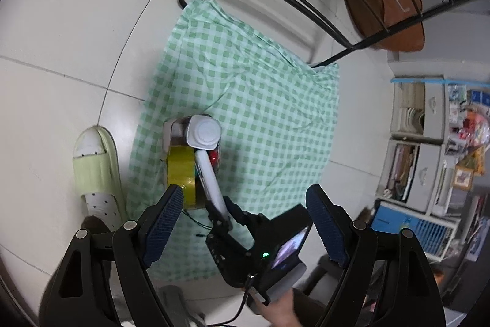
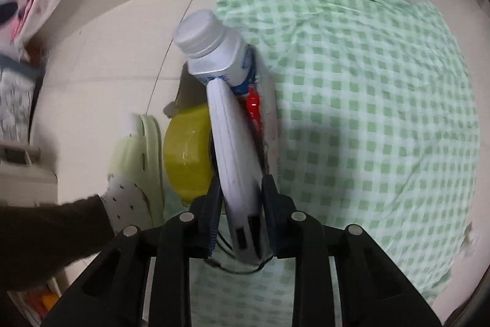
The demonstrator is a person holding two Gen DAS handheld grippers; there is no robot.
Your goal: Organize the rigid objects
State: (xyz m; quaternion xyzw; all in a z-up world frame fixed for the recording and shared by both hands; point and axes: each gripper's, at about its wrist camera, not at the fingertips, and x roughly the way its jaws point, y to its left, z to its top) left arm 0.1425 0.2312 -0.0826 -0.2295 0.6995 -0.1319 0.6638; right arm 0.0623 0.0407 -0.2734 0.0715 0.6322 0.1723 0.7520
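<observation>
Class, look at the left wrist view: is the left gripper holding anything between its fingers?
No: the left gripper stands wide open above the checked cloth, its fingers pressing on nothing, while the right gripper holds the flat white device.

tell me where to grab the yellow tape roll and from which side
Judging from both views, take the yellow tape roll across its flat faces, coming from above on its left side. It stands on edge in the box beside the white bottle, and the white device held by the right tool crowds its right side.
</observation>
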